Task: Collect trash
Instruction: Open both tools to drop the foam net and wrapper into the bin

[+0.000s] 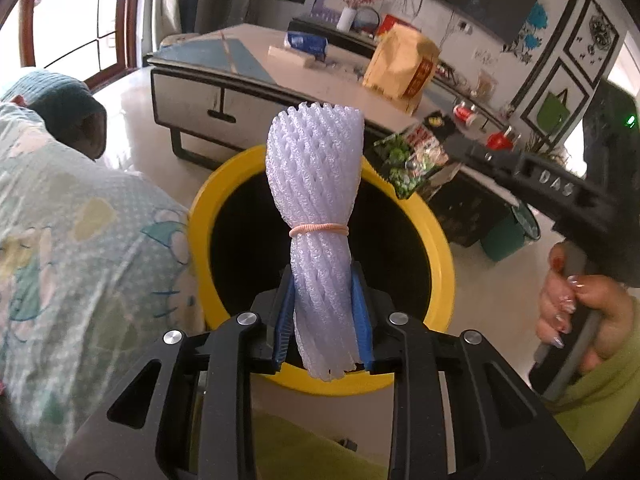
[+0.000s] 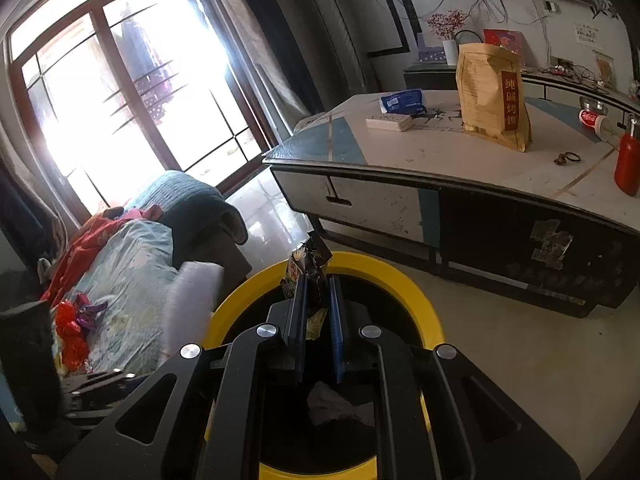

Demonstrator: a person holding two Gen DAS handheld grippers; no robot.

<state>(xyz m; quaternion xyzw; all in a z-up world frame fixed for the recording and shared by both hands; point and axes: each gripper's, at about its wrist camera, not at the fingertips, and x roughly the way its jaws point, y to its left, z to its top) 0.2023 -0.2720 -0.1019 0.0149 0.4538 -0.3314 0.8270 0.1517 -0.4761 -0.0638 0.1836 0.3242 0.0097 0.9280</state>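
Left claw (image 1: 322, 312) clamped on bundle of white foam fruit netting (image 1: 316, 216), blue pads pressing both flanks of its lower third. Bundle cinched near mid-length by a pink elastic band (image 1: 319, 230). Long axis running straight out along the fingers, free end flared and pointing away from the claw, over the far rim of the yellow-rimmed bin (image 1: 200, 216). Bin mouth directly beyond and beneath the netting; black interior visible on either side of the bundle. Bin standing on the floor, between the bed with its patterned cover (image 1: 60, 220) and the near front edge of the low worktop (image 1: 256, 92).

Right claw (image 2: 318, 300) pinched on a crumpled snack wrapper (image 2: 306, 268), wrapper standing up between the narrow-set fingers, lower scrap hanging below. In the right wrist view, positioned over the same bin, yellow rim (image 2: 424, 312) curving around the fingers. In the left wrist view, same wrapper seen just off the bin's far right rim.

Judgement: both loads at the opening; left bundle more centred over the mouth, so nearer to release. Length of netting possibly catching on far rim if released without tipping downward.
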